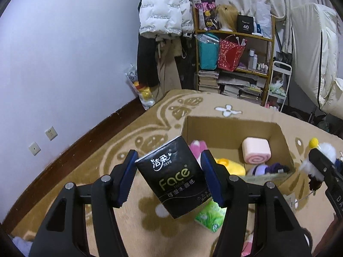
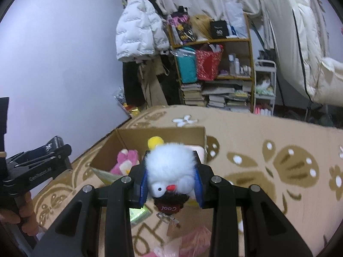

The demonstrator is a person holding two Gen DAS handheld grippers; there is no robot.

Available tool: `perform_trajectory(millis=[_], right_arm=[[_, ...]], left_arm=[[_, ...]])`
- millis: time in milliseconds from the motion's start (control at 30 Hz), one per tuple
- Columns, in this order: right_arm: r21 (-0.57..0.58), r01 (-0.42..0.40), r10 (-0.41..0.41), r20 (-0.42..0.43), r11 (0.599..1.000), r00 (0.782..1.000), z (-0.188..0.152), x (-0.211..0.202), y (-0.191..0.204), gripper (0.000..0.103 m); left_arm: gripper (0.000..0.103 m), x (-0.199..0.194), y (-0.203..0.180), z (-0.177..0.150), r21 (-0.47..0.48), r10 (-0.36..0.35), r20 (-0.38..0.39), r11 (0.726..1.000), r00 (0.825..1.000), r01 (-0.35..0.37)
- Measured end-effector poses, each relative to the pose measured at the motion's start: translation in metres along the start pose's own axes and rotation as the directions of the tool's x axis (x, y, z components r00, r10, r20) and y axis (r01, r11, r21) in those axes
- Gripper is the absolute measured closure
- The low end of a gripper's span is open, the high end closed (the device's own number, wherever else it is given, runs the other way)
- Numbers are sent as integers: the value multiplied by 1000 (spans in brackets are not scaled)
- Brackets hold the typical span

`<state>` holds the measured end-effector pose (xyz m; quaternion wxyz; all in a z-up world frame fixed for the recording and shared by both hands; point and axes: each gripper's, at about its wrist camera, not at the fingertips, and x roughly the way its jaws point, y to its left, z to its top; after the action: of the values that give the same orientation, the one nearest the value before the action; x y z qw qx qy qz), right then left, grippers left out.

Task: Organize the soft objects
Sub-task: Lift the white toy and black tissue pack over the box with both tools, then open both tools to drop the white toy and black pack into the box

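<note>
My left gripper [image 1: 169, 169] is shut on a black tissue pack [image 1: 171, 175] marked "Face", held tilted above the blanket just in front of the open cardboard box [image 1: 280, 141]. In the box lie a pink roll-cake plush [image 1: 256, 153], a pink-and-white plush [image 1: 198, 146], a yellow plush [image 1: 232, 167] and a purple one [image 1: 272, 168]. My right gripper [image 2: 171, 182] is shut on a white fluffy plush toy [image 2: 169, 167] with a yellow pompom and a red nose, also above the blanket near the cardboard box [image 2: 133, 135]. That right gripper [image 1: 321, 165] shows at the right edge of the left wrist view.
A green tissue pack [image 1: 211, 217] and something pink lie on the brown patterned blanket [image 1: 120, 150] below the grippers. Behind the bed stand a cluttered shelf [image 1: 235, 60], hanging coats [image 1: 165, 10] and a white cart. A hand holds the left gripper [image 2: 36, 167] at the left.
</note>
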<state>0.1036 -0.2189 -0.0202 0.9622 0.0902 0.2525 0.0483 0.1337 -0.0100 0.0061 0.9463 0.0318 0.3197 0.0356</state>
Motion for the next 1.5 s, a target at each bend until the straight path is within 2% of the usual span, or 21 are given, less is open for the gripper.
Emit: perform_trajectory(millis=[267, 467, 633, 767, 967, 1133, 1200, 1233, 1267, 1400, 1433, 1500], right_arm=[[-41, -13, 15, 54, 999, 998, 31, 4, 8, 67], [-68, -9, 15, 87, 998, 996, 53, 11, 10, 67], [-73, -19, 26, 101, 997, 995, 67, 24, 12, 67], [-63, -44, 47, 55, 997, 997, 64, 43, 11, 67], [-56, -58, 55, -62, 997, 997, 32, 71, 3, 66], [-56, -61, 54, -129, 997, 990, 17, 88, -2, 65], [-42, -59, 53, -138, 997, 989, 17, 91, -6, 55], [-32, -62, 57, -138, 998, 989, 17, 91, -9, 46], [-20, -66, 63, -136, 998, 989, 17, 90, -11, 41], [13, -47, 49, -123, 999, 991, 18, 86, -18, 30], [20, -43, 45, -116, 999, 992, 19, 84, -19, 26], [34, -35, 39, -105, 999, 994, 19, 79, -22, 19]], left_arm=[[44, 14, 4, 33, -3, 5, 36, 1000, 999, -5], [44, 24, 2, 58, 38, 14, 76, 999, 997, -17], [43, 38, 2, 59, 18, -28, 64, 999, 998, 27], [43, 50, -5, 48, 19, -47, 45, 999, 998, 46], [43, 69, -19, 33, 31, -104, 1, 994, 995, 104], [43, 83, -29, 23, 64, -100, -39, 993, 994, 102], [37, 88, -31, 19, 67, -93, -60, 993, 994, 97], [29, 90, -31, 17, 68, -82, -70, 994, 994, 87], [28, 91, -31, 16, 69, -76, -74, 994, 994, 81], [25, 92, -29, 14, 63, -61, -89, 996, 994, 67], [17, 91, -28, 14, 60, -61, -92, 996, 994, 66], [10, 87, -27, 15, 57, -51, -87, 997, 995, 56]])
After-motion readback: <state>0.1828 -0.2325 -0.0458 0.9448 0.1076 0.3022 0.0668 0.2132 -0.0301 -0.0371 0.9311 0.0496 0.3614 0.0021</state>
